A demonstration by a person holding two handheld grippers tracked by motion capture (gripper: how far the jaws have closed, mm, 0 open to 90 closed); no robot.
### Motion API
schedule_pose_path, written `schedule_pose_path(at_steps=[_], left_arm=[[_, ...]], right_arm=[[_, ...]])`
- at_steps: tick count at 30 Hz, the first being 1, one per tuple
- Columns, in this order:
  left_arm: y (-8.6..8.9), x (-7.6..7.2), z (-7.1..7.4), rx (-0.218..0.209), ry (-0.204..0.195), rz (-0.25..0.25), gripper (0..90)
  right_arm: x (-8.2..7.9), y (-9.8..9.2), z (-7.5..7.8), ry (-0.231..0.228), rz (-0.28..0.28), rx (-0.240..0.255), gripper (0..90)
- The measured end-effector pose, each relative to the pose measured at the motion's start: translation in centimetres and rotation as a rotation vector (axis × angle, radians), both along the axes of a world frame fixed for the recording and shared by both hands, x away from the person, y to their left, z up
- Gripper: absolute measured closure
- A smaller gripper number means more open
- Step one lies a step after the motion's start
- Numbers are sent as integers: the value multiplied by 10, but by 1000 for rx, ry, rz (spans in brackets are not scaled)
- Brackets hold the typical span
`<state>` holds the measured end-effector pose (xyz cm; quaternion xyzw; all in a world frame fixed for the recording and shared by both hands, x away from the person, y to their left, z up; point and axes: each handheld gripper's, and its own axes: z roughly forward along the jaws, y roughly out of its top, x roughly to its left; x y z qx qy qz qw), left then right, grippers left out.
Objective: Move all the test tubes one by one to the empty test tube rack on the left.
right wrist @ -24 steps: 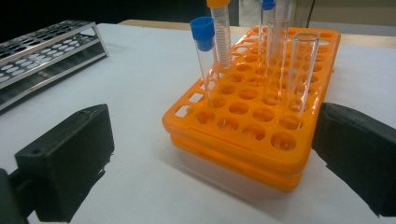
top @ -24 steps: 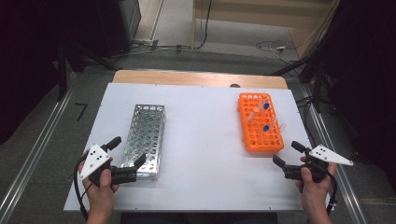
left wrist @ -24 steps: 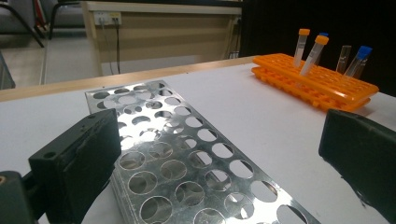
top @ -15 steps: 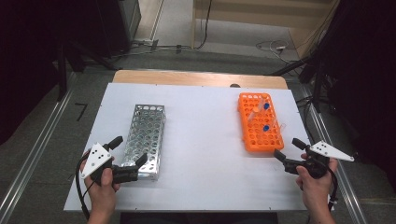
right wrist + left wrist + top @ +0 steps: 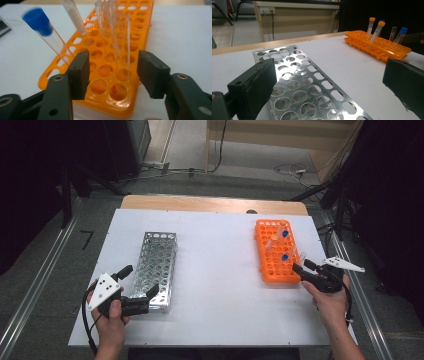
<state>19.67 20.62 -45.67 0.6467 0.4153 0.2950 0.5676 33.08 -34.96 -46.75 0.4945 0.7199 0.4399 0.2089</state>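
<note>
On the tabletop, left side: a metal rack [image 5: 155, 270] is set with its long axis running near to far; no tubes are seen in its holes.
Left gripper [image 5: 139, 287]: held at the near end of the metal rack, jaws spread wide and released, the rack's near corner lying between them; nothing is grasped.
Orange rack [image 5: 274, 252]: placed on the right side, long axis also near to far.
Tubes, counted: two orange-capped [image 5: 378, 30], two blue-capped [image 5: 47, 35], one clear uncapped [image 5: 123, 42]; five are made out.
Right gripper [image 5: 113, 71]: held at the near end of the orange rack, jaws partly open and not pressing.
Deciding relation: the clear tube is stood upright just beyond the jaws and between them, so the right hand is judged nearer.
</note>
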Motion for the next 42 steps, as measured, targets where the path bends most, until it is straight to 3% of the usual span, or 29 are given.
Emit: schedule_pose_path(at_steps=[3,7,13,16,20,28,33,42], left_arm=[[0,-1,0,-2,-5,1,0],[1,-1,0,-4,-7,4,0],[0,0,0,5,-1,3,0],[-1,0,0,5,-2,-2,0],[-2,0,1,10,-4,-4,0],[-7,0,3,20,-4,-23,0],[-10,-1,5,24,-6,-37,0],[-18,-2,13,31,-5,-62,0]], right_arm=[[6,1,-8,19,1,20,515],[8,2,-11,-9,-29,28,580],[6,6,-15,-68,-54,-35,680],[5,5,-17,-92,-48,-45,727],[5,5,-18,-113,-39,-76,740],[-5,-2,3,-169,-37,-34,740],[-19,-1,19,-174,14,-21,741],[-43,17,31,-151,132,3,740]])
